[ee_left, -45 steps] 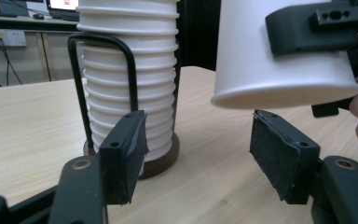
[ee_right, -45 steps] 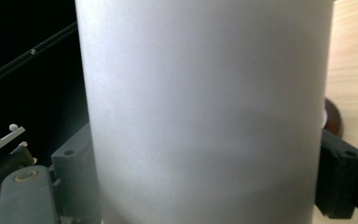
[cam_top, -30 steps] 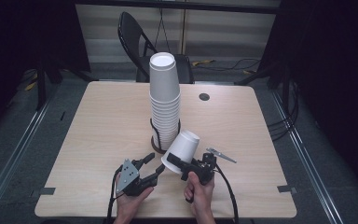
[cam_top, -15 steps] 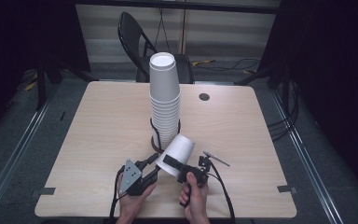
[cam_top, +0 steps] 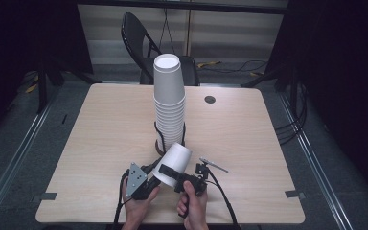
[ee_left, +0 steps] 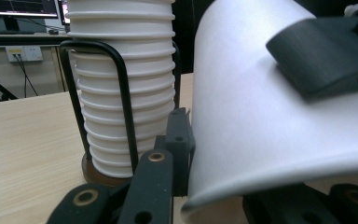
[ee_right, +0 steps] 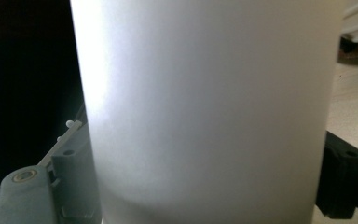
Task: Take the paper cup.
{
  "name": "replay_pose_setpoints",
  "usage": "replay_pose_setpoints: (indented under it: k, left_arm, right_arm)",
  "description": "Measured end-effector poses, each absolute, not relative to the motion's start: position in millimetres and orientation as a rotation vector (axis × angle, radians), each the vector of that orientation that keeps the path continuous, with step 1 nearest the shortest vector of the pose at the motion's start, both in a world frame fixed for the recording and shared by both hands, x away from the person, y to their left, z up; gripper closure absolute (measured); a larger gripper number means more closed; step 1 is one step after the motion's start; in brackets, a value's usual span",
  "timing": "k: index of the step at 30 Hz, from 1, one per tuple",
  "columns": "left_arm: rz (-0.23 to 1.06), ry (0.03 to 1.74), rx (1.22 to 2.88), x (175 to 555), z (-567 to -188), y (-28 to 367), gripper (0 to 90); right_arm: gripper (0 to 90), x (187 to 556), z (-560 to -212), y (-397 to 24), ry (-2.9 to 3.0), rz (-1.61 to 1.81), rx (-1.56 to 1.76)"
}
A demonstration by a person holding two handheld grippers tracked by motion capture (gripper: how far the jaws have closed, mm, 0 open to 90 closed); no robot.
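Cup point(cam_top: 174, 161), white and tilted, lies over the table point(cam_top: 100, 143) before the stack point(cam_top: 169, 110), clamped across by the right gripper point(cam_top: 165, 171). Left gripper view: left gripper point(ee_left: 186, 154) jaws, just closing, pinch its rim. Right gripper view: cup wall fills both jaws.

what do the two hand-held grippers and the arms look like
Both are black with blocky jaws. The left hand-held gripper carries a grey three-cornered plate on top; the right hand-held gripper has a thin grey rod sticking out. Black cables trail toward the person. No sleeves show on the forearms.
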State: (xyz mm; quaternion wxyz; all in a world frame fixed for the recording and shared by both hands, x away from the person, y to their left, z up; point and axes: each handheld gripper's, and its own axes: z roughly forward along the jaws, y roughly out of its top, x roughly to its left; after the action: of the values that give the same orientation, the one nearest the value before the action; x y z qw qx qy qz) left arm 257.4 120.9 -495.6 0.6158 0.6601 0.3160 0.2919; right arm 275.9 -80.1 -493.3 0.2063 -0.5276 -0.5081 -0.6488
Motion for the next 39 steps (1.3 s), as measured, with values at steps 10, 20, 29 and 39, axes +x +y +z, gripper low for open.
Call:
replay_pose_setpoints:
  k: [10, 20, 29, 39]
  left_arm:
    - [0.64, 0.729, 1.5, 256.3, -494.5, 122.4, 83.7]
    - [0.587, 0.734, 1.516, 257.6, -493.1, 125.3, 85.7]
    - [0.561, 0.726, 1.524, 257.0, -490.9, 127.3, 86.3]
    - [0.492, 0.719, 1.581, 258.3, -490.2, 131.8, 86.3]
  right_arm:
    - [11.2, 275.1, -492.0, -80.6, -1.434, -1.838, -1.454]
    - [10.6, 275.5, -489.6, -83.3, -1.479, -1.892, -1.456]
    - [11.9, 282.0, -481.4, -92.1, -1.472, -1.937, -1.488]
    - [11.1, 289.2, -478.3, -105.6, -1.512, -1.982, -1.525]
